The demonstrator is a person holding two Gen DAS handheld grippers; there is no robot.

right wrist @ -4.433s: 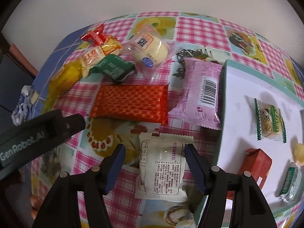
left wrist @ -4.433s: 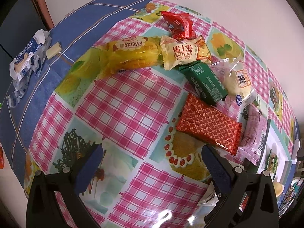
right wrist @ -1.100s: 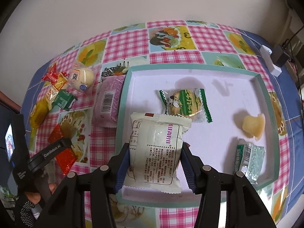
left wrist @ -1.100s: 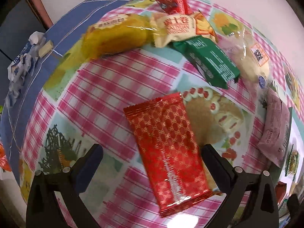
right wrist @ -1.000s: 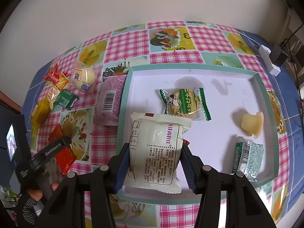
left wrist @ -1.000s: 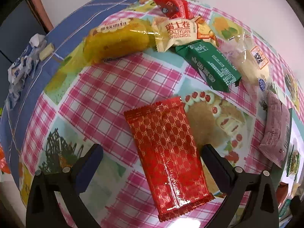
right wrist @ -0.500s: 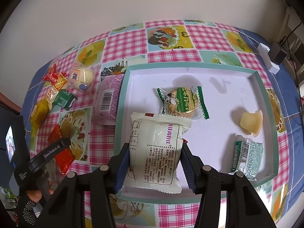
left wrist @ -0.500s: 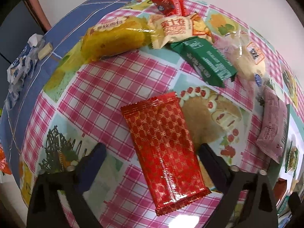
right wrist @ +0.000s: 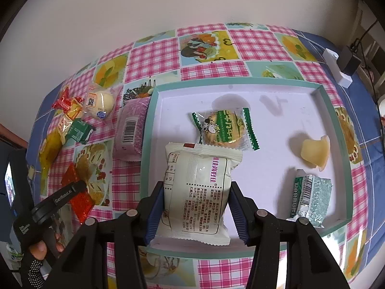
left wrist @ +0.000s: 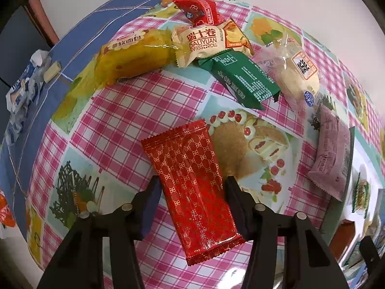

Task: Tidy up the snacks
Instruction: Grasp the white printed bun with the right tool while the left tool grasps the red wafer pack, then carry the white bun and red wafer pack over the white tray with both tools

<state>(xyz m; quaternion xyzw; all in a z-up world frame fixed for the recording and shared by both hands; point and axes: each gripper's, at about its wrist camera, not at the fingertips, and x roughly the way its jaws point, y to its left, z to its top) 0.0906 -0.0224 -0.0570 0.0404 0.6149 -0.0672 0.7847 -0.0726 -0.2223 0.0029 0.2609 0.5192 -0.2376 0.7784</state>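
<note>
My left gripper [left wrist: 192, 202] is shut on a long red patterned snack packet [left wrist: 190, 183] that lies on the checked tablecloth. My right gripper [right wrist: 195, 204] is shut on a white snack packet [right wrist: 196, 192] and holds it over the near left part of the white tray [right wrist: 240, 83]. In the tray lie a green-edged biscuit packet [right wrist: 225, 127], a pale yellow snack [right wrist: 314, 154] and a green-white packet [right wrist: 310, 197]. The left gripper and the red packet also show in the right wrist view [right wrist: 79, 195].
Behind the red packet lie a yellow bread packet [left wrist: 134, 55], a Swiss roll packet [left wrist: 207, 42], a small red packet [left wrist: 197, 9], a green packet [left wrist: 243, 79] and a bun packet [left wrist: 298, 77]. A pink packet [left wrist: 332, 159] lies against the tray's left rim. A white adapter [right wrist: 336, 67] sits far right.
My left gripper's fingers have closed in from wide open onto the red packet. My right gripper with the white packet has stayed over the tray, barely moving.
</note>
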